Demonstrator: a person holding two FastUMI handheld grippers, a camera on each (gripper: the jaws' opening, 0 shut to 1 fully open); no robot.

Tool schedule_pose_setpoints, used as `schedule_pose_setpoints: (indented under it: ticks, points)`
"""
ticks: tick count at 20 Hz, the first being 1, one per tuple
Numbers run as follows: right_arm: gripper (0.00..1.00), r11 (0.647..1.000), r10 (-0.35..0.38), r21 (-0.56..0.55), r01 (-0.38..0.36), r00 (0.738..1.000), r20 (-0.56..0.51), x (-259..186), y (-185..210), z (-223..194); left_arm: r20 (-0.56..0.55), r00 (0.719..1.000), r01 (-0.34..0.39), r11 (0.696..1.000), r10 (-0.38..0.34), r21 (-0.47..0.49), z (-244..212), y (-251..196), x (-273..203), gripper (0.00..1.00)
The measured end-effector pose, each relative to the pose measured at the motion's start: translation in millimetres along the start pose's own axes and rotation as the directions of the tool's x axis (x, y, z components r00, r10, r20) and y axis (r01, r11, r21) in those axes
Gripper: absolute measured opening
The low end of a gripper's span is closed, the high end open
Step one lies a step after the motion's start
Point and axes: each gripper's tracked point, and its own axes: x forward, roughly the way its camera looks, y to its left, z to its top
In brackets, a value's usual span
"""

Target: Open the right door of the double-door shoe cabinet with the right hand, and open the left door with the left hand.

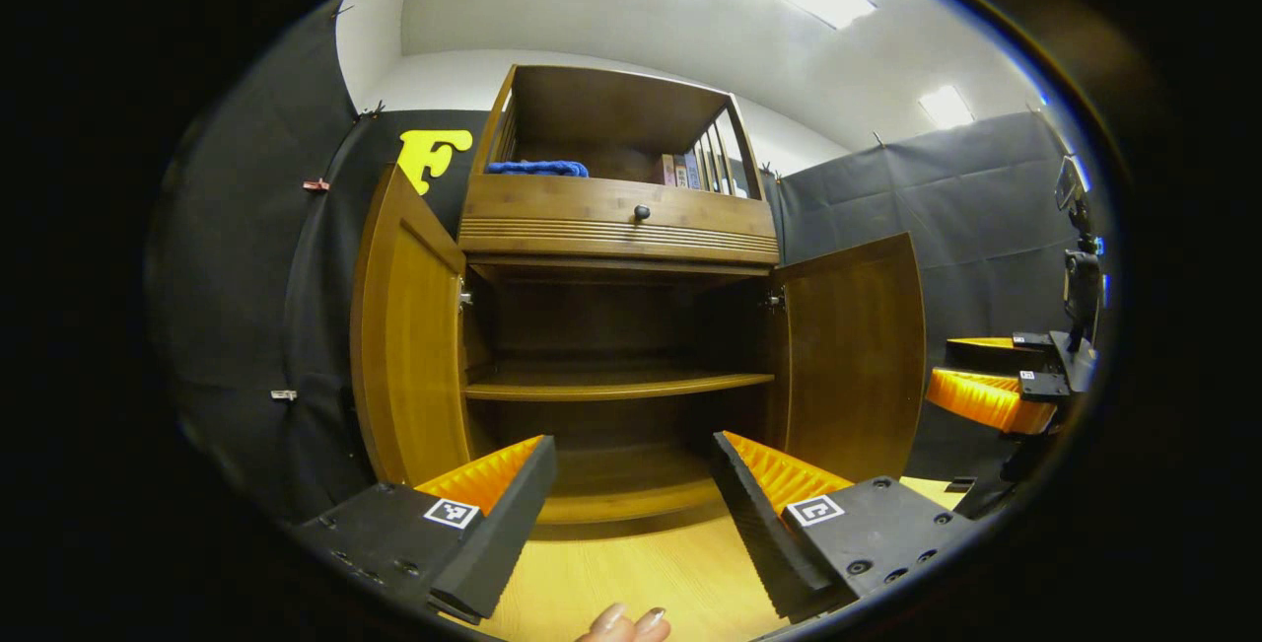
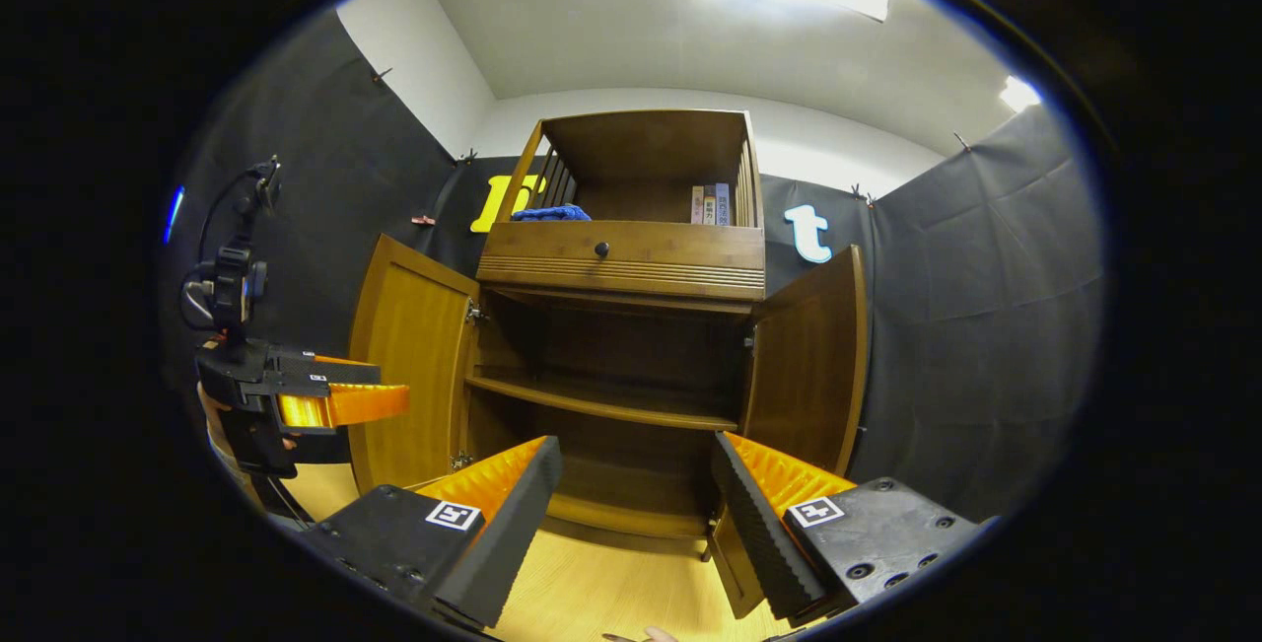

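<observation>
Doors (image 1: 409, 346) two, both swung wide; tongs (image 1: 631, 484) two, both agape.

Hidden, cropped and unreadable parts at the open shoe cabinet (image 2: 621, 346)

The spines of the books (image 2: 711, 205) on the top shelf are too small to be read, and the blue cloth (image 1: 536, 168) beside them is half hidden behind the drawer front (image 1: 616, 221). The cabinet's lower compartment is partly covered by the near fingers in both views. A hand (image 1: 624, 625) is cut off by the bottom edge, only fingertips being seen. In the left gripper view, the right gripper (image 1: 986, 376) is cropped at the right rim.
</observation>
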Motion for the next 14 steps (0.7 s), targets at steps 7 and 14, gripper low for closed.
schedule_pose_setpoints:
  ticks: [7,14]
  points:
    - [0.99,1.000,0.001,-0.004,-0.001,1.000,0.000,-0.3,0.8,-1.5,0.004,1.000,-0.009,1.000,0.009,0.002,1.5,0.7,-1.4,0.99]
    - [0.95,1.000,0.001,-0.008,-0.001,1.000,-0.001,0.8,2.2,-3.5,-0.002,1.000,-0.019,1.000,0.019,0.011,0.3,2.4,-2.5,0.98]
